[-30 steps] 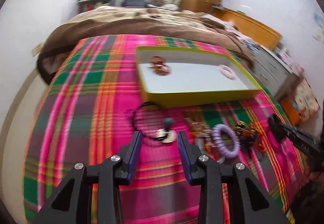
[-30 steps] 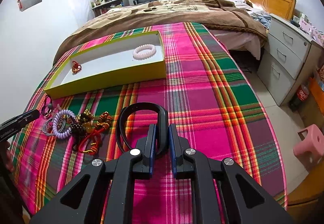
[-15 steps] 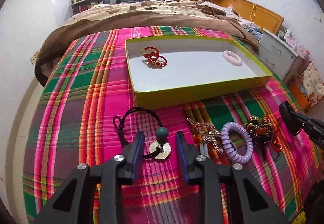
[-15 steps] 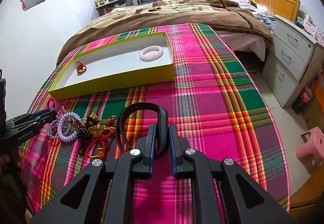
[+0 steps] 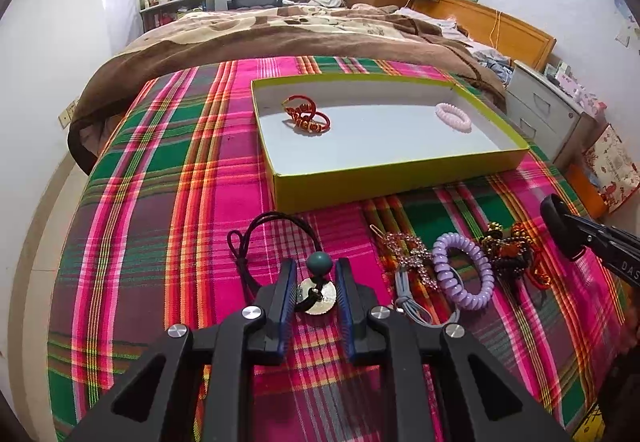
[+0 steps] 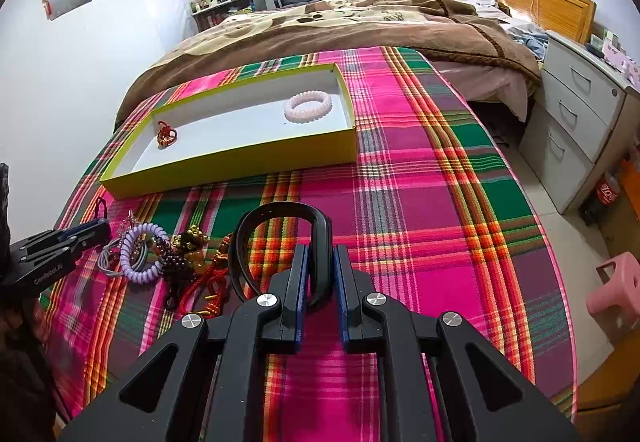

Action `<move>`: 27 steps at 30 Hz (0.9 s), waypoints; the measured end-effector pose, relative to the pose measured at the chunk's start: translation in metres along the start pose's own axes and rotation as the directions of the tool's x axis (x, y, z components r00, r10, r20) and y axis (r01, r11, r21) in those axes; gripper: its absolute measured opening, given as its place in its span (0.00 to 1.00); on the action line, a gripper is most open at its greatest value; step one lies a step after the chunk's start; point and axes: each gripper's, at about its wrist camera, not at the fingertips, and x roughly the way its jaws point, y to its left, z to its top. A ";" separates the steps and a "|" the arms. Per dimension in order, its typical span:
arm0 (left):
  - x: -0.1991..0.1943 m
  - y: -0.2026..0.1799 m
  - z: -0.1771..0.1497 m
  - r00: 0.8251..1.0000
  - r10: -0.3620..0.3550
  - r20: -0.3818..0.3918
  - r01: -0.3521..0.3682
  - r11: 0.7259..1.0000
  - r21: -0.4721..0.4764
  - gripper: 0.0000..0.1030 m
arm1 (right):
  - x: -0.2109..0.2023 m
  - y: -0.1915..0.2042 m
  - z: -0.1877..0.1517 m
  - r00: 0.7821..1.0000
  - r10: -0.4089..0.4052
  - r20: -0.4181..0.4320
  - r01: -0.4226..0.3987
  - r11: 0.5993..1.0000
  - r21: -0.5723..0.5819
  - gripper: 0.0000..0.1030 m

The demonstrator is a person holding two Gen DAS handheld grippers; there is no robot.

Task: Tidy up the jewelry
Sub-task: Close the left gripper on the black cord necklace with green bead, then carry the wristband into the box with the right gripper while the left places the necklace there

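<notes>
person's hand [image 6: 12, 326] cut off at frame edge, red-gold trinkets [image 5: 510, 254] tangled, indistinct

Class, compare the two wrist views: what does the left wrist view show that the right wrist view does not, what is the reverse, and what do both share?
Only the left wrist view shows the silver coin pendant on a black cord, lying between the left gripper jaws, which have just been closing.

Only the right wrist view shows the pink plastic stool and the whole black headband clamped by the right gripper.

Both show the yellow-green tray, its pale pink beaded bracelet and the purple coil hair tie.
</notes>
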 end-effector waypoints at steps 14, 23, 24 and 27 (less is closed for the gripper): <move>-0.020 0.004 -0.001 0.999 0.000 0.044 0.000 1.000 -0.003 0.19 | -0.009 0.011 0.002 1.000 0.012 0.021 -0.011 1.000 -0.012 0.12; -0.039 0.003 0.008 0.995 -0.004 0.097 0.004 1.000 0.003 0.19 | -0.016 0.014 0.007 0.999 0.014 0.039 -0.013 1.000 -0.017 0.12; -0.041 0.003 0.010 0.995 -0.002 0.101 0.002 1.000 0.005 0.19 | -0.017 0.015 0.008 0.999 0.015 0.043 -0.014 1.000 -0.020 0.12; -0.045 0.003 0.016 0.994 0.001 0.112 -0.003 1.000 0.011 0.19 | -0.018 0.017 0.013 0.999 0.019 0.050 -0.018 1.000 -0.024 0.12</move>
